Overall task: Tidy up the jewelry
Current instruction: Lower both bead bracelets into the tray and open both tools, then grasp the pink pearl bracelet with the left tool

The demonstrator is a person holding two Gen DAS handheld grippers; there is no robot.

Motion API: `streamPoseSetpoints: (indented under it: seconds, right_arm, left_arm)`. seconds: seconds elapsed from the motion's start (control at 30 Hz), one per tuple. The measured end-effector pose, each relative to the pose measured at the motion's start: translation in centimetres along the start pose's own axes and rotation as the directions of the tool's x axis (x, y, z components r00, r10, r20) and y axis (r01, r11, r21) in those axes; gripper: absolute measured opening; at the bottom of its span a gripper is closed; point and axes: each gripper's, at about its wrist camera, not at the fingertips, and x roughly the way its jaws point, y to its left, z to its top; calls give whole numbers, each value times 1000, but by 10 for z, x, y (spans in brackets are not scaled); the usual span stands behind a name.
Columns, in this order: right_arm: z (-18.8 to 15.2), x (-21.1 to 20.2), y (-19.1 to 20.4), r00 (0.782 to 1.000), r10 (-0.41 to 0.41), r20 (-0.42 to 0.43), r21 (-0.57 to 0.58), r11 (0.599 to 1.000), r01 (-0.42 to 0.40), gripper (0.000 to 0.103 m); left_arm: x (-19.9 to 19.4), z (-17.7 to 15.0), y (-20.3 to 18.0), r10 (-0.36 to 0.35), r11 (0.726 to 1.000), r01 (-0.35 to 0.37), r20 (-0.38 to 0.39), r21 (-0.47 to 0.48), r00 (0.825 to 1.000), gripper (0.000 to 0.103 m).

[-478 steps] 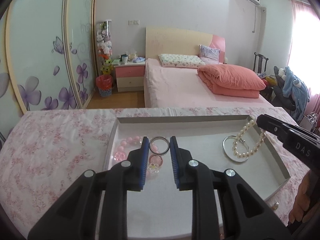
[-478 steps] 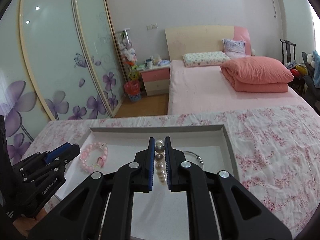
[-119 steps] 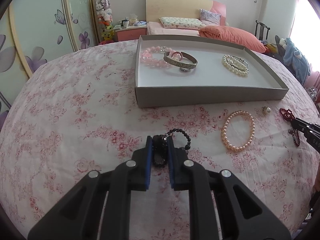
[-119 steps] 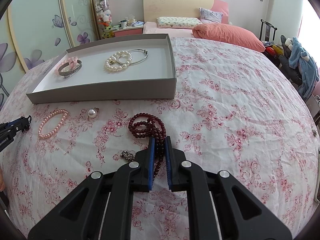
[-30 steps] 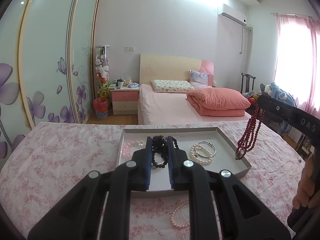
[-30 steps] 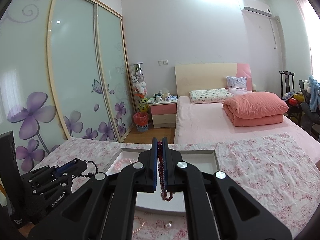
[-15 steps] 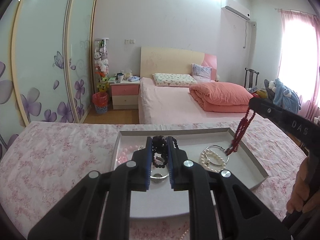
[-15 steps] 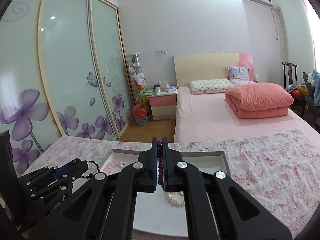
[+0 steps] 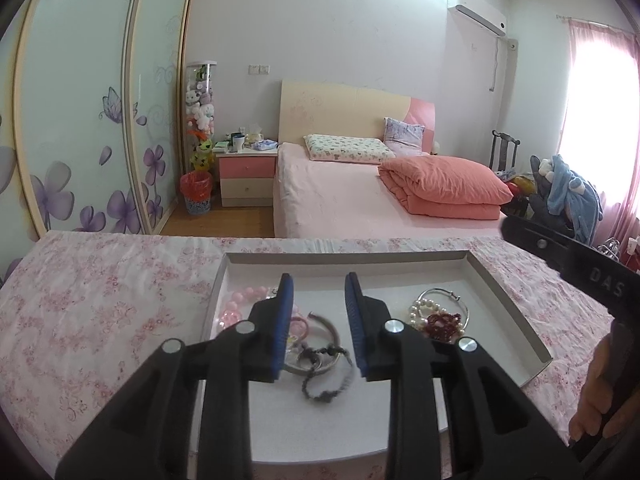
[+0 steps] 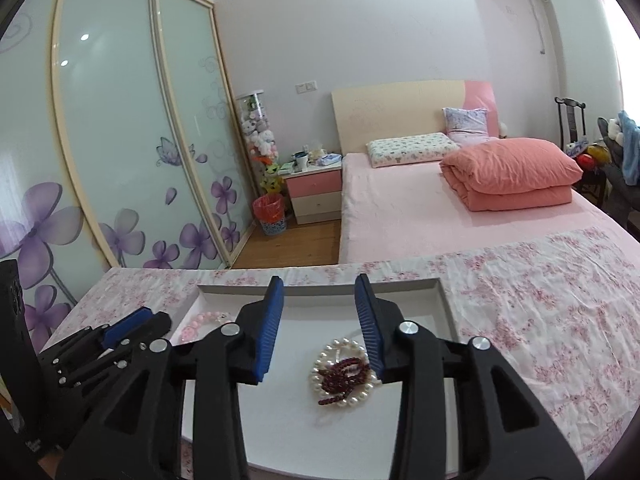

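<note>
Black bead bracelet (image 9: 325, 372) lay blurred in the grey tray (image 9: 506, 300), partly over a silver bangle (image 9: 320, 346), directly below the spread fingers of the left gripper (image 9: 318, 320); whether it had fully settled couldn't be told. Dark red bead strand (image 10: 347, 374) sat heaped on the white pearl bracelet (image 10: 340, 396) toward the tray's right side, under the right gripper (image 10: 319, 322), whose fingers were also spread and holding nothing. A thin silver hoop (image 9: 444, 294) lay touching the pearls on their far side. Pink bead bracelet (image 9: 240, 300) was at the tray's far-left corner, half hidden by the left gripper's finger. Tray sat on the bench's pink floral cloth (image 9: 100, 300); its near edge was hidden behind the gripper bodies.
</note>
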Motion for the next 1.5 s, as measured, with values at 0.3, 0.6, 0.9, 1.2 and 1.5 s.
streamPoseSetpoints:
  seconds: [0.3,0.6,0.9,1.2,1.5]
  right_arm:
    - [-17,-10,-7,999,-9,-31,13,1000,9,39]
    - [-43,-25,-4,996,9,-91,-6,1000,-9,39]
    - [-77,-42,-16,987,-2,-158,23,1000,5,39]
    - [-84,-53,-25,986,-8,-167,55,998,17,39]
    - [-85,-54,-23,985,-2,-172,55,998,11,39]
  left_arm:
    - [-19,-7,8,16,1000,-16,-5,-4,1000,31]
    - [-40,-31,5,-26,1000,27,-53,14,998,31]
    - [-49,-75,-5,-164,984,176,-213,39,963,31]
    - [-32,-100,-24,-154,971,204,-333,123,930,30]
    - [-21,-108,-34,-58,967,146,-378,208,924,14]
